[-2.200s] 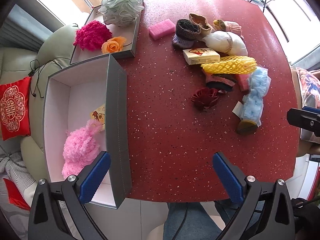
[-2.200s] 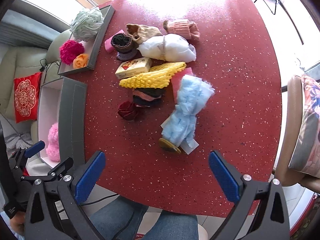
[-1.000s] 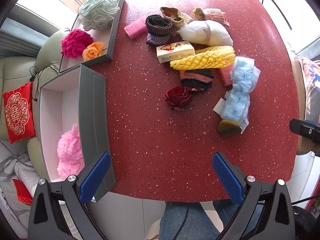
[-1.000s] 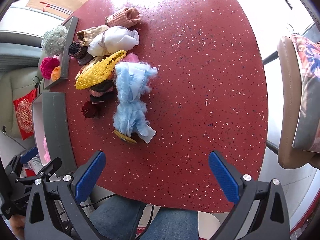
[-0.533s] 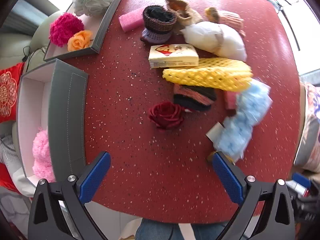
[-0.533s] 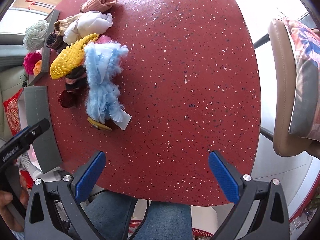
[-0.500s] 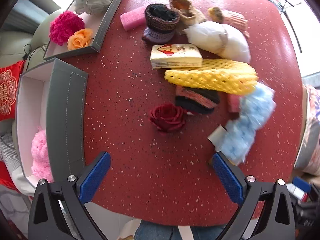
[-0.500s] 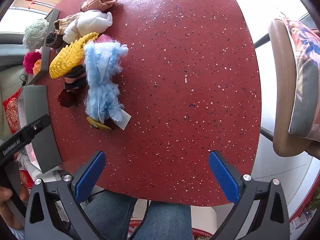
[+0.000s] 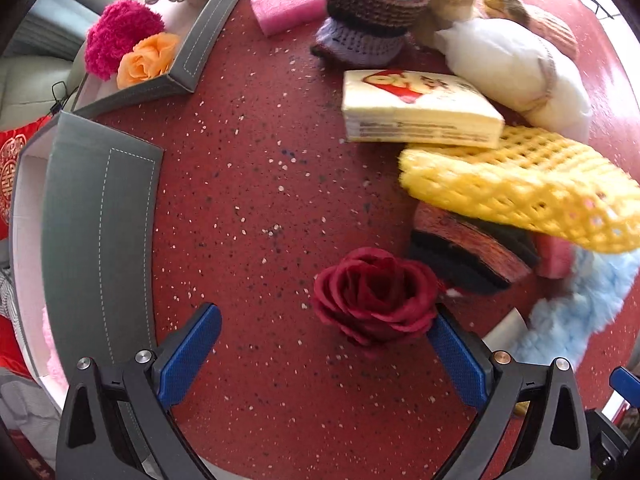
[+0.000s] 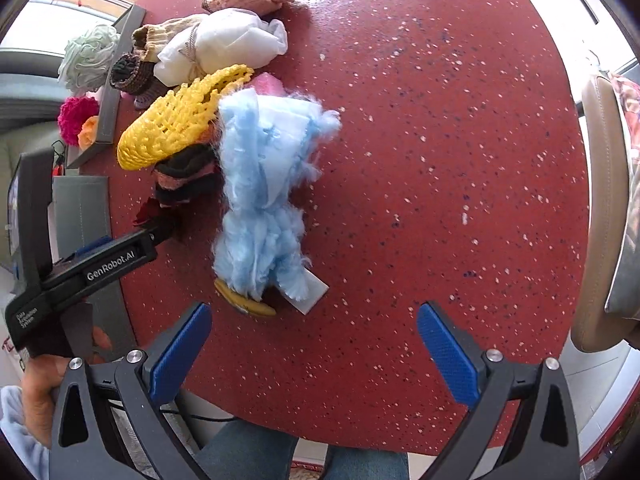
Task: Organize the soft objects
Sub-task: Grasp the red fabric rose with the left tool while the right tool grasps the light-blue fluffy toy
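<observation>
Closing on the dark red rose (image 9: 374, 296) is the step in hand: the left gripper (image 9: 328, 344) has its jaws wide, the rose at lower centre touching the right-hand pad. Centre it first, squeeze gently on the petals, then carry it to the grey tray (image 9: 200, 52) at upper left. The right gripper (image 10: 312, 344) hangs wide open, empty, over the bench (image 10: 440, 160).
</observation>
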A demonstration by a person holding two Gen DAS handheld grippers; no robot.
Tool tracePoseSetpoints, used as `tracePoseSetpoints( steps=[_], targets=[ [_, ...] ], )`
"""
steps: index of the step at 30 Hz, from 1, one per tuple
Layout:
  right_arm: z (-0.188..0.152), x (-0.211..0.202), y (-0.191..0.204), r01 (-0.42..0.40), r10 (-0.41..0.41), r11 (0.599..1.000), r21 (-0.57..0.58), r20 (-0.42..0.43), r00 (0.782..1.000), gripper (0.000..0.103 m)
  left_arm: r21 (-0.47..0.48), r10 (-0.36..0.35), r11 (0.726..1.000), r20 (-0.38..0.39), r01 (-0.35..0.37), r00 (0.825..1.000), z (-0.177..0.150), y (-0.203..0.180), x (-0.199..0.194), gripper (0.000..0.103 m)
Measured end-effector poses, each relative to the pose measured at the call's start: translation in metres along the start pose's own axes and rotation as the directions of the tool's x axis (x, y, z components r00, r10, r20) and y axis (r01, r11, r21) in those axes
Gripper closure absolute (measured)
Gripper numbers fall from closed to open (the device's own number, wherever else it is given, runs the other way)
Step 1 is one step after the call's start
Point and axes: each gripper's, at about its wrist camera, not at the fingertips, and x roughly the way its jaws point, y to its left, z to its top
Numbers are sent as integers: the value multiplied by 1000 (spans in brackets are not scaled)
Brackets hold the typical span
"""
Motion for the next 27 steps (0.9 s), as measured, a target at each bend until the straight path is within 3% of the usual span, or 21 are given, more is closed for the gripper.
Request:
tracePoseSetpoints(
  steps=[9, 15, 18, 21, 24, 25, 26, 27],
  targets=[
    [35, 35, 16, 88, -89, 996, 30, 18, 996, 0, -42, -29, 999, 2, 29, 1000, 10, 11, 22, 1],
    [46, 49, 24, 119, -119, 993, 11, 19, 993, 0, -101, -109, 989, -4, 108, 994, 0, 29, 36, 0],
    [47, 50, 29, 124, -124, 992, -2, 22, 992, 6, -131, -139, 982, -21, 135, 990, -1, 36, 41, 0],
    [46, 53, 42, 130, -129, 991, -20, 19, 991, 16, -134, -139, 982, -35, 133, 990, 0, 37, 43, 0],
    [44, 51, 56, 155, -154, 986, -54, 30, 988, 40, -126, -142, 983, -74, 132, 987, 7, 35, 44, 0],
    [43, 50, 58, 155, -154, 986, -65, 31, 988, 58, -121, -138, 984, -79, 128, 987, 19, 36, 44, 0],
    [43, 48, 59, 150, -149, 986, -71, 27, 988, 67, -112, -125, 987, -76, 116, 989, 23, 31, 44, 0],
    [45, 47, 60, 142, -141, 987, -70, 21, 990, 67, -93, -104, 991, -67, 97, 992, 23, 29, 42, 2]
  ],
)
